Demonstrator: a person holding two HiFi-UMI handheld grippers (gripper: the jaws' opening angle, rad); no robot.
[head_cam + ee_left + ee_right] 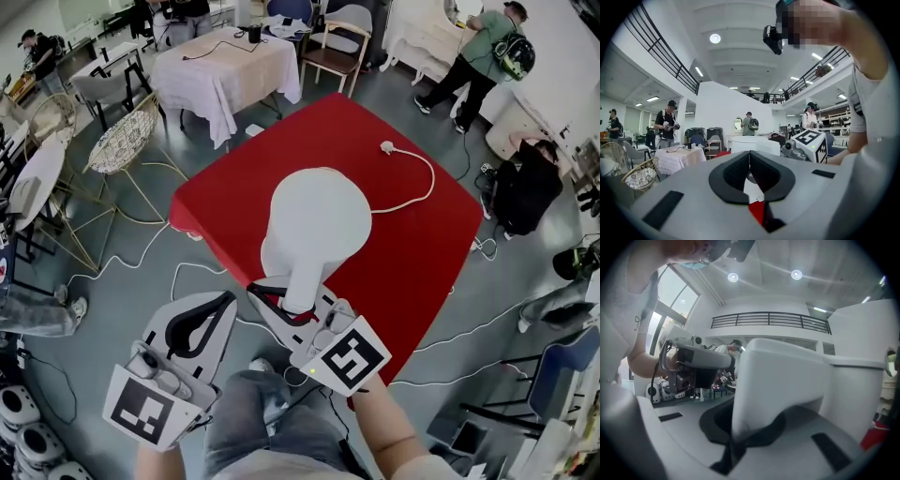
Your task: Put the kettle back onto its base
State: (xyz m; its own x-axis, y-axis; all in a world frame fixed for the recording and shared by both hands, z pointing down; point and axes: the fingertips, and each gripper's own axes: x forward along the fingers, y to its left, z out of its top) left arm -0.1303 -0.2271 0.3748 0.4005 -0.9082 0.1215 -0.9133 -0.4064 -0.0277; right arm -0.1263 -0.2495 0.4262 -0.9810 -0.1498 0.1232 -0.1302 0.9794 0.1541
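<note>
The white kettle [317,225] is over the middle of the red table [422,244], and its broad, smooth top hides whatever lies beneath it. The right gripper view shows the right gripper [298,305] clenched on the flat handle [773,380], which is plainer there than from above. A white cord [417,192] trails off to the right. At the near left, the left gripper [225,302] has its jaws pressed together on nothing.

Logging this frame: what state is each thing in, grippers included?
kettle: upright, held by its handle over the red table.
plug: unplugged, lying on the table.
right gripper: shut on the kettle's handle.
left gripper: shut, empty.
</note>
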